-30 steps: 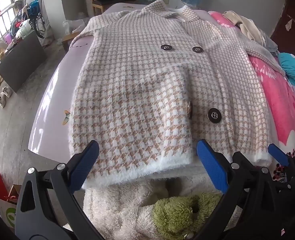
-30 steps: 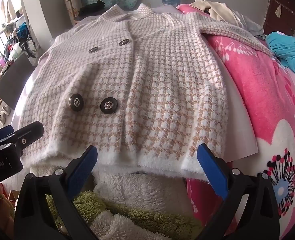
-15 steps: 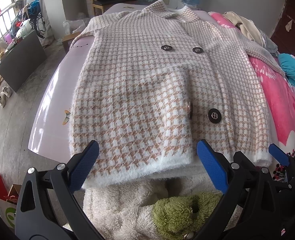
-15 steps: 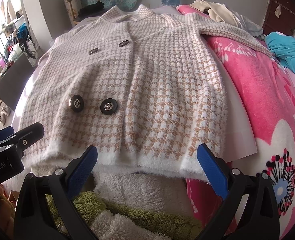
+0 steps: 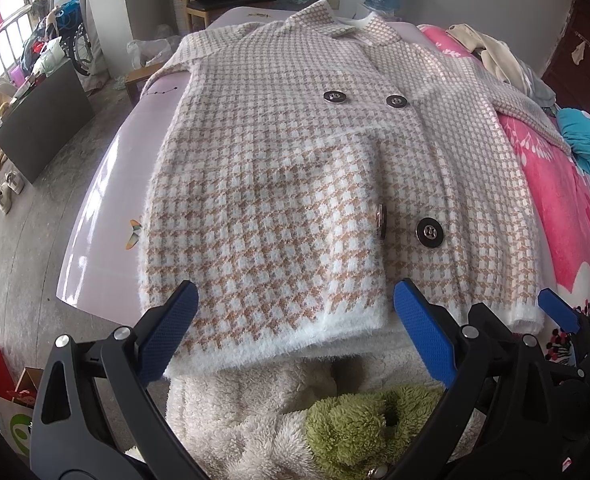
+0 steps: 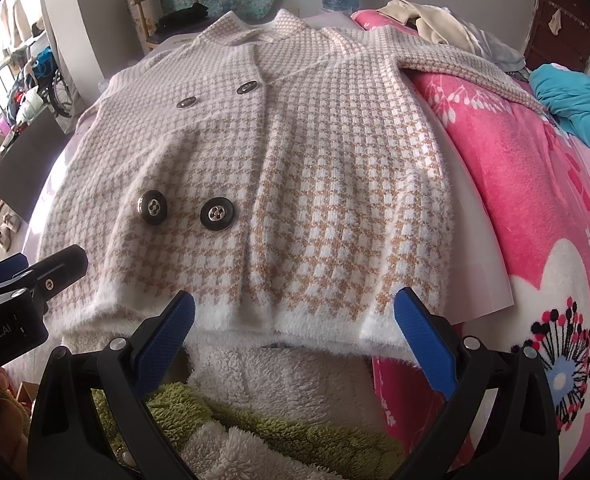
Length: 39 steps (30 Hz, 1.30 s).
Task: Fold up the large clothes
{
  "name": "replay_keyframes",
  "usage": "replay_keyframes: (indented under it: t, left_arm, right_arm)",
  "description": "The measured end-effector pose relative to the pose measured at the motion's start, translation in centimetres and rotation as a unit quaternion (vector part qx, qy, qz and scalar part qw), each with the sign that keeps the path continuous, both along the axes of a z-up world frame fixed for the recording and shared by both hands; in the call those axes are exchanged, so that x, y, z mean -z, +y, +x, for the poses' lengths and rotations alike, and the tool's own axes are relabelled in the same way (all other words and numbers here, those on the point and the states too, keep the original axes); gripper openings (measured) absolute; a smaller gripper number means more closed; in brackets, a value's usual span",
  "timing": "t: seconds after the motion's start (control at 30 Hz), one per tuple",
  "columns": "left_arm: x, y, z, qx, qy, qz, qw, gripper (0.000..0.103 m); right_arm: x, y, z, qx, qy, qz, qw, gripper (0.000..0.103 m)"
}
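Note:
A beige-and-white houndstooth knit coat (image 5: 295, 184) (image 6: 315, 168) lies flat, front up, on a bed, collar far, white fuzzy hem near. Dark buttons (image 6: 215, 214) sit on its front. My left gripper (image 5: 293, 338) hovers open just short of the hem's left half, nothing between its blue pads (image 5: 167, 332). My right gripper (image 6: 295, 338) is also open, just before the hem's right half, empty. The right gripper (image 5: 559, 320) shows at the lower right of the left wrist view, and the left gripper (image 6: 27, 280) at the lower left of the right wrist view.
A pink flowered blanket (image 6: 535, 200) covers the bed to the right, with a teal cloth (image 6: 575, 96) and beige clothes (image 6: 435, 20) beyond. A lilac sheet (image 5: 111, 184) lies at left. Cream and green fleece (image 5: 335, 412) lies under the hem. Floor, cabinet (image 5: 39, 112) and chair at left.
Almost nothing differs. Both grippers stay open at the hem and the coat lies as before.

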<state>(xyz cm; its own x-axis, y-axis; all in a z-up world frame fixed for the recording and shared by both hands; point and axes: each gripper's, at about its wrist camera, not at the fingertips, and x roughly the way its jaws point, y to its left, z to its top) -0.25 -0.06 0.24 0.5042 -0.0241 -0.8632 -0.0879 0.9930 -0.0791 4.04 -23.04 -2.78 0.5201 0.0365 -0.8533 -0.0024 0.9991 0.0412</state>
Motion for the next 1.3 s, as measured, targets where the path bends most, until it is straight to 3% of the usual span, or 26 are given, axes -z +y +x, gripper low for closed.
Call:
replay_keyframes:
  t: [1.3]
  left_arm:
    - [-0.1, 1.1, 1.0, -0.004, 0.001, -0.003, 1.0000, 0.095]
  right_arm:
    - [-0.3, 0.3, 0.6, 0.003, -0.009, -0.023, 1.000, 0.097]
